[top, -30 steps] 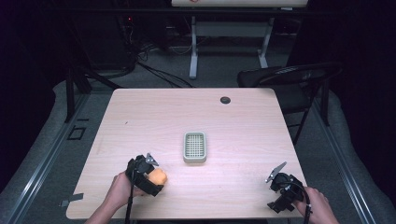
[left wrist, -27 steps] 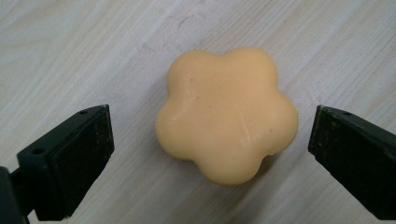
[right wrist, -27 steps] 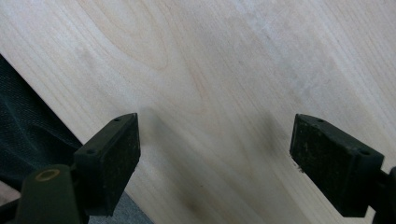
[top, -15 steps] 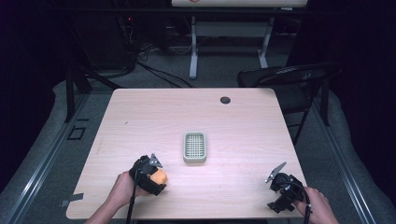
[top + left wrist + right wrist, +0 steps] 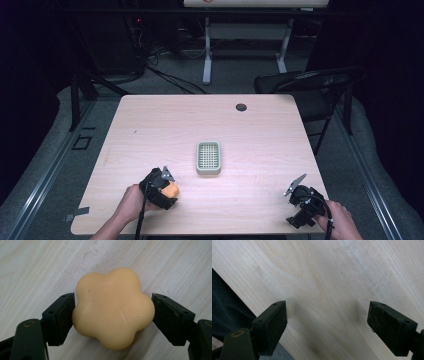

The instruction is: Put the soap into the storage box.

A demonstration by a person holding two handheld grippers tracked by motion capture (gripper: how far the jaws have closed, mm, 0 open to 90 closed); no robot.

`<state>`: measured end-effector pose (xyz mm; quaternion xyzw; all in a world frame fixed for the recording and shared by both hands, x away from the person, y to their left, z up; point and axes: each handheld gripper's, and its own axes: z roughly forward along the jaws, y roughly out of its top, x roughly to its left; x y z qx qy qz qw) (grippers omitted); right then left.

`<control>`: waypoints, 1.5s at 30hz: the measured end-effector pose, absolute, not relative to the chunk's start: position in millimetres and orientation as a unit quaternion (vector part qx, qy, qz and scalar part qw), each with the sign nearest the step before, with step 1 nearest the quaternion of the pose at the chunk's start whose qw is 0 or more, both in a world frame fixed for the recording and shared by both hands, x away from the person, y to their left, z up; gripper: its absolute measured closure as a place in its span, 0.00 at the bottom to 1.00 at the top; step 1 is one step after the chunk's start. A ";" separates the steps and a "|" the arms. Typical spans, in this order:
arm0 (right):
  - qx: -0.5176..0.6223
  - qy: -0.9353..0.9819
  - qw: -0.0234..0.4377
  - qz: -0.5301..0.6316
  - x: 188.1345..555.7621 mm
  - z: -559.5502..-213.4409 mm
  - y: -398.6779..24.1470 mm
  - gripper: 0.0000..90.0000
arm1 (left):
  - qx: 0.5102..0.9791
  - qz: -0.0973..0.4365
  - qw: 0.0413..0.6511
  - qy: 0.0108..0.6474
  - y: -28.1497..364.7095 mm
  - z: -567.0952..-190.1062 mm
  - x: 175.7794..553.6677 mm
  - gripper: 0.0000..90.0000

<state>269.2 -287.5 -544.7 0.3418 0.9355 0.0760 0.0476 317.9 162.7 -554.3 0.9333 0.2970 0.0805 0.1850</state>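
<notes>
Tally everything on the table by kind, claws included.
Flower-shaped soap: 1
Soap dish: 1
Black grommet: 1
Claws: 2, the left claw and the right claw
Total: 5

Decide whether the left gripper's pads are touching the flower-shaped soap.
Touching. In the left gripper view, the left gripper has just been closing, and both pads press against the flower-shaped soap, no gap on either side.
</notes>
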 end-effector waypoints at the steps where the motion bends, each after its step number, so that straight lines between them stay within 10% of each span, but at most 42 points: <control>1: 0.342 0.935 0.047 0.077 269.1 -544.8 -287.4 0.18 | 0.933 0.082 0.186 0.298 162.5 -554.5 318.0 0.26; 45: 0.340 0.936 0.047 0.076 269.1 -544.5 -287.5 0.18 | 0.935 0.086 0.196 0.281 161.1 -547.3 315.8 0.30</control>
